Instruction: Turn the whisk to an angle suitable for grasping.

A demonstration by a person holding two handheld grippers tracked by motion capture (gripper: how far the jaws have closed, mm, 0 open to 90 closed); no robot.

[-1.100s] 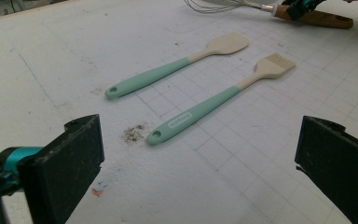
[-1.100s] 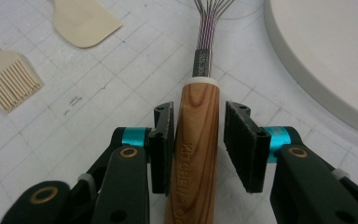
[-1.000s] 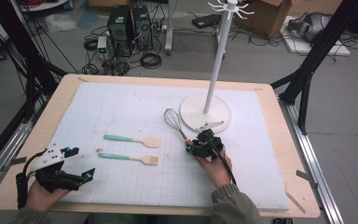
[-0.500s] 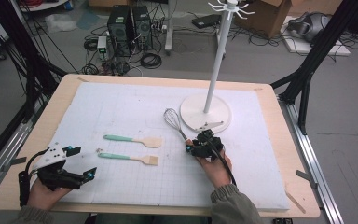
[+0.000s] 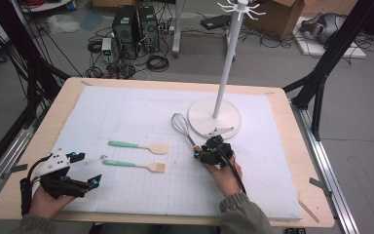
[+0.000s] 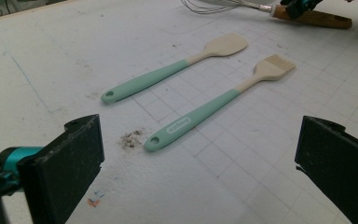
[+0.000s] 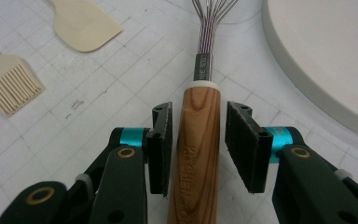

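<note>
A wire whisk with a wooden handle lies on the white mat, just left of the stand's base. My right gripper is low over that handle and open. The handle runs between the pads, and a gap shows at the right pad. My left gripper rests at the mat's near left corner, with its jaws wide apart and nothing between them. Beyond it lie a mint-handled spatula and a mint-handled basting brush, side by side.
A tall white hook stand rises from a round base at the mat's centre right, its rim close to the right gripper. The spatula and brush lie mid-mat. Black frame posts flank the table.
</note>
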